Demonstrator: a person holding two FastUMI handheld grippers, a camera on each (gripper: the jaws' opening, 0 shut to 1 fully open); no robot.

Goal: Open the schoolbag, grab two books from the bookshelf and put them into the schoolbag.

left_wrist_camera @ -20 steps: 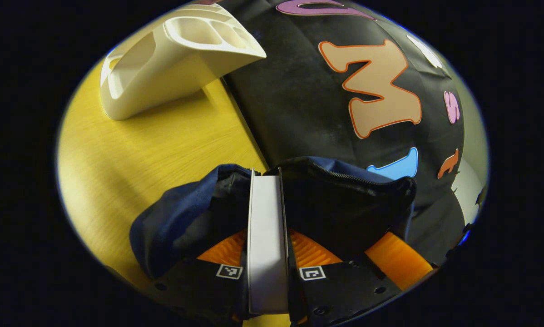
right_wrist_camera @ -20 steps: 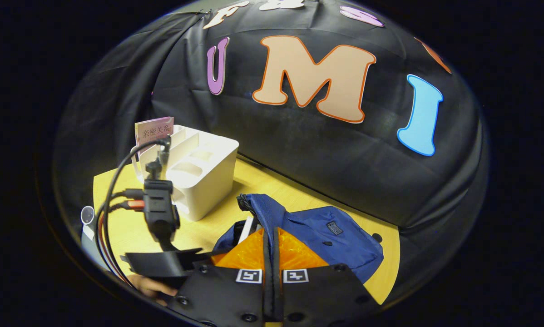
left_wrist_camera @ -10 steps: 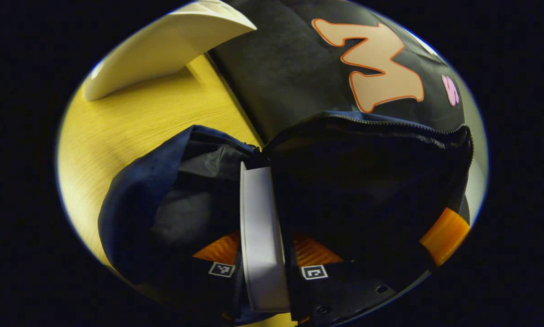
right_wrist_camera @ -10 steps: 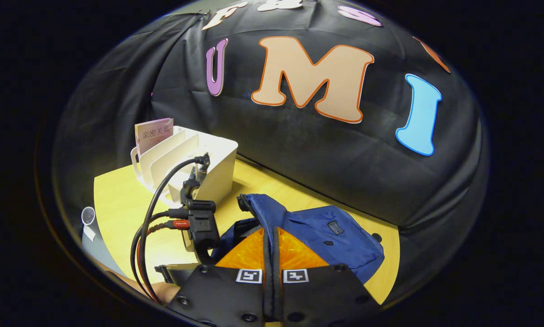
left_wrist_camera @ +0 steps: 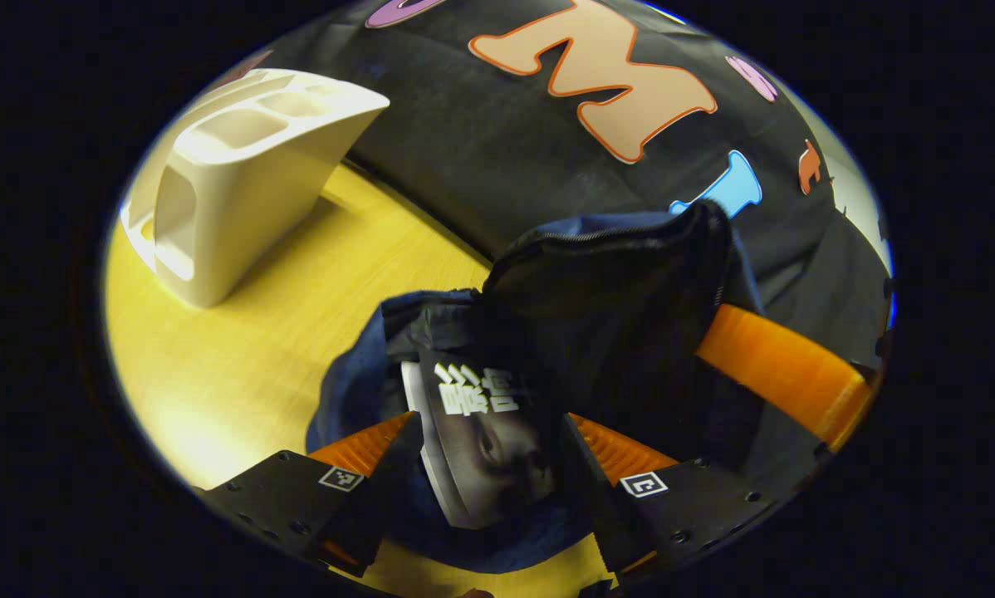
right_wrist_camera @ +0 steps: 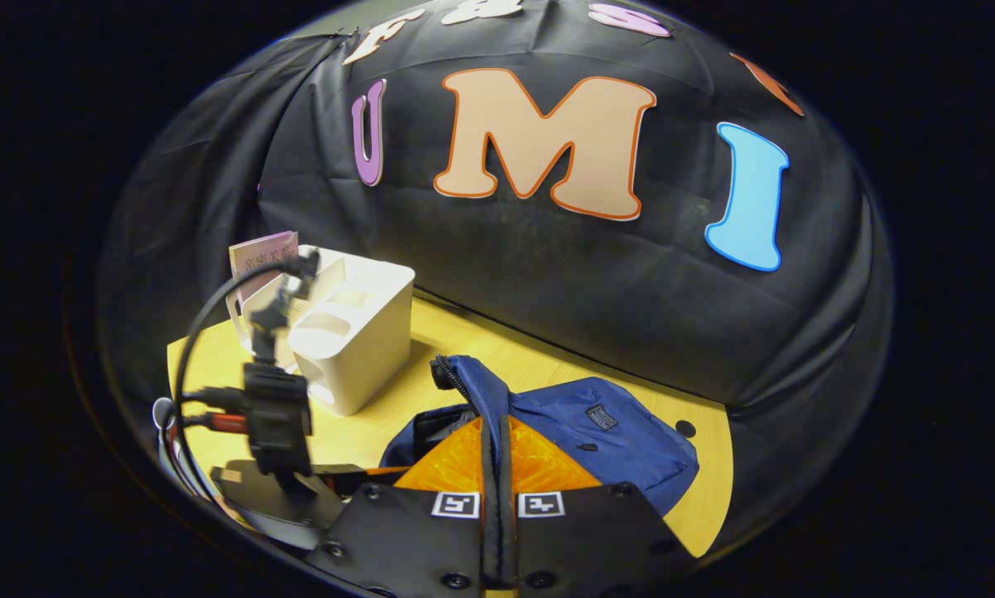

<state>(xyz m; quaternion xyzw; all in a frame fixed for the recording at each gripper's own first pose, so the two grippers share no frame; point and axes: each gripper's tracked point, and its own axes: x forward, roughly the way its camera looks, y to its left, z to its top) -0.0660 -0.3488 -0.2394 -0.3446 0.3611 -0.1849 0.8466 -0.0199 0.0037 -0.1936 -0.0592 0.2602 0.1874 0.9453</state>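
The blue schoolbag (right_wrist_camera: 605,432) lies on the yellow table with its mouth pulled up. My right gripper (right_wrist_camera: 496,436) is shut on the bag's zipper edge (right_wrist_camera: 464,382) and holds that flap raised. In the left gripper view one of its fingers (left_wrist_camera: 780,374) shows under the lifted flap (left_wrist_camera: 622,282). A dark-covered book (left_wrist_camera: 485,448) lies tilted inside the bag's mouth, cover up. My left gripper (left_wrist_camera: 491,422) stands open around it, fingers apart and off the book. The white bookshelf (right_wrist_camera: 348,332) holds a pink book (right_wrist_camera: 261,257).
The bookshelf (left_wrist_camera: 232,191) stands at the table's back left, near the black cloth wall. The left gripper's body and cables (right_wrist_camera: 273,415) hang left of the bag. Bare yellow tabletop (left_wrist_camera: 248,349) lies between shelf and bag. A small white cup (right_wrist_camera: 162,409) sits at the table's left edge.
My left gripper has opened and let go of the book, which has tipped from upright to flat inside the bag. The left gripper has pulled back. The right gripper keeps the flap up.
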